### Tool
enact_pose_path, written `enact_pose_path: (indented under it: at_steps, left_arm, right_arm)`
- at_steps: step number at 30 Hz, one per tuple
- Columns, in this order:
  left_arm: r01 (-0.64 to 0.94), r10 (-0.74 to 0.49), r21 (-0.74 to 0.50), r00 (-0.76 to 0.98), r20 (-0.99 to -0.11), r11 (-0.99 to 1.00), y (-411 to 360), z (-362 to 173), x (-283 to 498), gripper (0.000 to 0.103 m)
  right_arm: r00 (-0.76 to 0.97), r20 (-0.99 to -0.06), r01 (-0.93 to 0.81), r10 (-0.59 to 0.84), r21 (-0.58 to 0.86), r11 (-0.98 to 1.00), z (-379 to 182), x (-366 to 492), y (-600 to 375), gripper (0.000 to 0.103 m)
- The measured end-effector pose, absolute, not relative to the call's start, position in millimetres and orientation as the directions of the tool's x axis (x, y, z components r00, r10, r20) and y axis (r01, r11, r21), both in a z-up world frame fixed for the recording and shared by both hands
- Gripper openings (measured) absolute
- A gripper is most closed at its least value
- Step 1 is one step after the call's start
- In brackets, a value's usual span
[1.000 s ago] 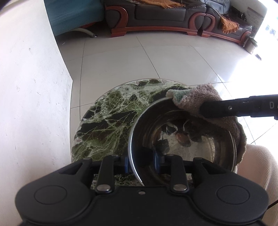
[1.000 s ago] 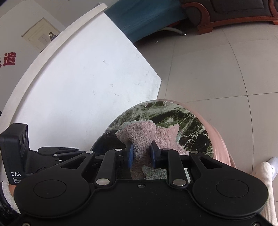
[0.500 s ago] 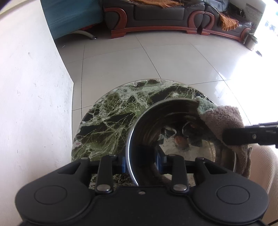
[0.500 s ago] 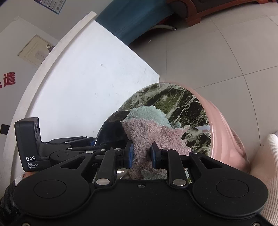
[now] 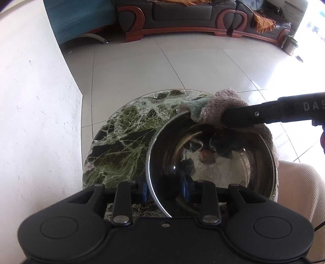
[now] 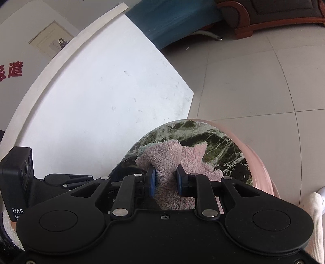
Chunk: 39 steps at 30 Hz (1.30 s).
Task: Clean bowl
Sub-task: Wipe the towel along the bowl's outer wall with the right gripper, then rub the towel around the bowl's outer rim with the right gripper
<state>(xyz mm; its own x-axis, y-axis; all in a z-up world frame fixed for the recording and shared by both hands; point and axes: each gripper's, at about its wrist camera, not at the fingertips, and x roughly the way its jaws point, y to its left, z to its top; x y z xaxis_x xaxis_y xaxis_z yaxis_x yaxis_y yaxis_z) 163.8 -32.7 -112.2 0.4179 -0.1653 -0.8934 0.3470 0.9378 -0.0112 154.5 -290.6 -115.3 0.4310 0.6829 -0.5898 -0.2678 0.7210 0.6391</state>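
Note:
A shiny steel bowl (image 5: 211,162) rests on a small round table with a green marble top (image 5: 126,142). My left gripper (image 5: 164,189) is shut on the bowl's near rim, one blue pad inside the bowl and one outside. A fluffy pink and teal cloth (image 5: 221,107) drapes over the bowl's far rim. My right gripper (image 6: 165,179) is shut on that cloth (image 6: 172,160), and it reaches in from the right in the left wrist view. In the right wrist view only a dark sliver of the bowl (image 6: 126,166) shows beside the cloth.
A white wall corner (image 5: 36,121) stands close on the left of the table. Pale tiled floor (image 5: 162,67) spreads beyond it, with a dark sofa (image 5: 182,18) and a teal seat (image 5: 77,18) at the back. A person's cream trouser leg (image 5: 298,186) is at the right.
The right gripper swept the cloth along the bowl's far rim: to the right side half a second ago, then back toward the far left of the rim. The left gripper and bowl stayed put.

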Motion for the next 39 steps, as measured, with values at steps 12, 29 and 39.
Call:
enact_pose_path:
  at_steps: [12, 29, 39]
  left_arm:
    - [0.332, -0.15, -0.001, 0.424, -0.893, 0.943, -39, -111, 166, 0.031]
    - [0.349, -0.159, -0.005, 0.412, -0.897, 0.937, -37, -115, 165, 0.031]
    - [0.345, -0.157, -0.002, 0.421, -0.893, 0.939, -39, -116, 167, 0.032]
  right_arm:
    - [0.449, -0.568, -0.168, 0.69, 0.705, 0.689, -123, 97, -312, 0.02]
    - [0.434, -0.576, -0.267, 0.692, 0.651, 0.71, -113, 156, -288, 0.023]
    - [0.444, -0.582, -0.176, 0.681, 0.689, 0.703, -121, 106, -309, 0.023]
